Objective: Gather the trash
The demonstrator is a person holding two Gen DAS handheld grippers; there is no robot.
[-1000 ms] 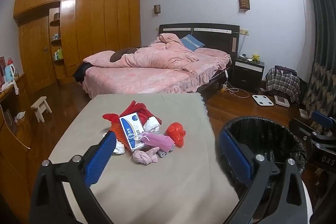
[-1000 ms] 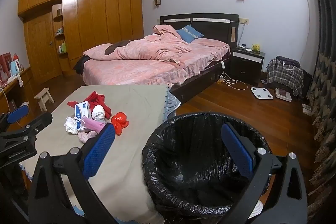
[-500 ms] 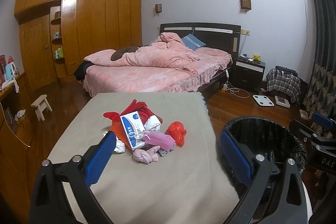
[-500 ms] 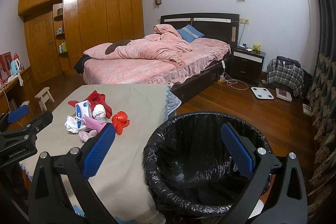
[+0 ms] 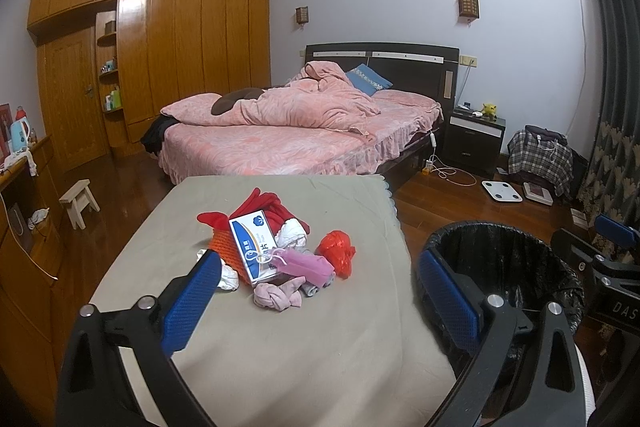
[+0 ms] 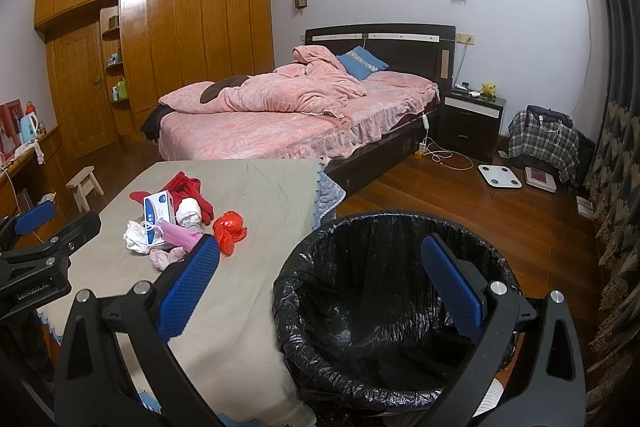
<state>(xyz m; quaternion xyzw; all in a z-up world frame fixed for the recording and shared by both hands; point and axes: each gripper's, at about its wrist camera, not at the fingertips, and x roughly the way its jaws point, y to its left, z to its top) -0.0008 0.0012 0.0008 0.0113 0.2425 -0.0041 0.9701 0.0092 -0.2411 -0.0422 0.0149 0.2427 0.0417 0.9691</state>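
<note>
A pile of trash lies mid-table: a white and blue box [image 5: 253, 243] [image 6: 159, 211], a red crumpled bag [image 5: 336, 251] [image 6: 229, 227], a pink wrapper [image 5: 304, 264] [image 6: 179, 235], white tissue [image 6: 135, 237], pink cloth [image 5: 278, 295] and red cloth [image 5: 262, 205]. A bin with a black liner [image 5: 504, 263] [image 6: 384, 291] stands by the table's right side. My left gripper [image 5: 316, 301] is open and empty, held short of the pile. My right gripper [image 6: 318, 291] is open and empty above the bin's rim.
The table wears a grey cloth [image 5: 288, 347]. A pink bed [image 5: 288, 135] stands behind it, with a nightstand [image 5: 474, 137], a floor scale [image 5: 502, 191] and a small wooden stool [image 5: 80, 201] around. A wooden counter [image 5: 24, 227] runs along the left.
Both grippers have crept slightly forward toward the table; the pile and bin sit a touch closer. Nothing was picked up.
</note>
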